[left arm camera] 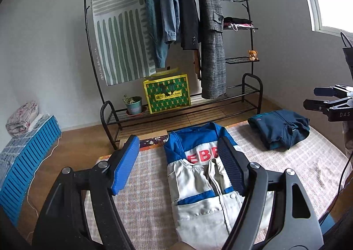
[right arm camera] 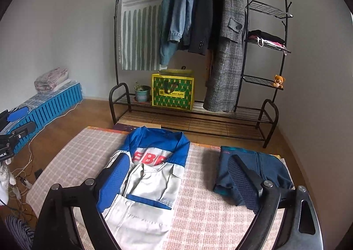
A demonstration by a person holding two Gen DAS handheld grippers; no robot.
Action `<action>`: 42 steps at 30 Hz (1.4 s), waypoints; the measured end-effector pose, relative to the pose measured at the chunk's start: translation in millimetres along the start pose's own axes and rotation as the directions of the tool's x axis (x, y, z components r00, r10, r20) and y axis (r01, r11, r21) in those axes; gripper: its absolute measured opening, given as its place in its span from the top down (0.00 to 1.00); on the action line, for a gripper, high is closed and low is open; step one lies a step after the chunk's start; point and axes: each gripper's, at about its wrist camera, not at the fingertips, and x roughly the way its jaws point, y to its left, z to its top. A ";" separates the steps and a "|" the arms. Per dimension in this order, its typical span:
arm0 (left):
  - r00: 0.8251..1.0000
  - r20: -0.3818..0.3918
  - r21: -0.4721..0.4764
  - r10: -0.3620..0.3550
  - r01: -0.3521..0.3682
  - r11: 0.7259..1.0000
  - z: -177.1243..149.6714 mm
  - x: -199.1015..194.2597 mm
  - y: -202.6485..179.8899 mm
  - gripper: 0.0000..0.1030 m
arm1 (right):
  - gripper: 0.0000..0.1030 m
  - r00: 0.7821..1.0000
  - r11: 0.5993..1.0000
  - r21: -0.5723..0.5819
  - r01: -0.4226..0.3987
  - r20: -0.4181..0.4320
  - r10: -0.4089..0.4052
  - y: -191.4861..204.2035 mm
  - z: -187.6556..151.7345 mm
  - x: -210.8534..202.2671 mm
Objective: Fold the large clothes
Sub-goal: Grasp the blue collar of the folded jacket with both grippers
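Observation:
A blue, white and grey work jacket [left arm camera: 203, 183] with red letters lies folded into a narrow strip on the checked mat [left arm camera: 145, 194]; it also shows in the right wrist view [right arm camera: 150, 186]. My left gripper [left arm camera: 178, 161] is open and empty, hovering above the jacket's left side. My right gripper [right arm camera: 178, 181] is open and empty, hovering over the jacket's right edge and the mat [right arm camera: 198, 210]. A folded dark blue garment [left arm camera: 280, 128] lies at the mat's right, also in the right wrist view [right arm camera: 253, 166].
A black clothes rack [right arm camera: 198, 36] with hanging coats stands behind the mat on the wooden floor. A green and yellow bag [right arm camera: 173, 92] and potted plant [right arm camera: 142, 93] sit on its lower shelf. A blue slatted crate [left arm camera: 24, 161] stands at left. Cables [right arm camera: 22, 175] lie left.

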 end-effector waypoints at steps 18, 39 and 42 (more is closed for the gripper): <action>0.890 -0.301 -0.363 -0.342 0.225 0.904 -22.8 284.9 100.3 0.27 | 0.30 0.965 0.961 0.245 -0.128 -0.195 0.178 -85.8 -12.7 221.4; 0.730 -0.403 -0.618 -0.552 0.228 0.753 -82.6 528.6 114.7 0.27 | 0.37 0.862 0.857 0.446 -0.259 -0.294 0.414 -98.9 -42.4 484.8; 0.716 -0.435 -0.590 -0.547 0.233 0.773 -86.8 537.8 105.4 0.27 | 0.41 0.844 0.830 0.483 -0.279 -0.289 0.451 -99.1 -52.1 498.4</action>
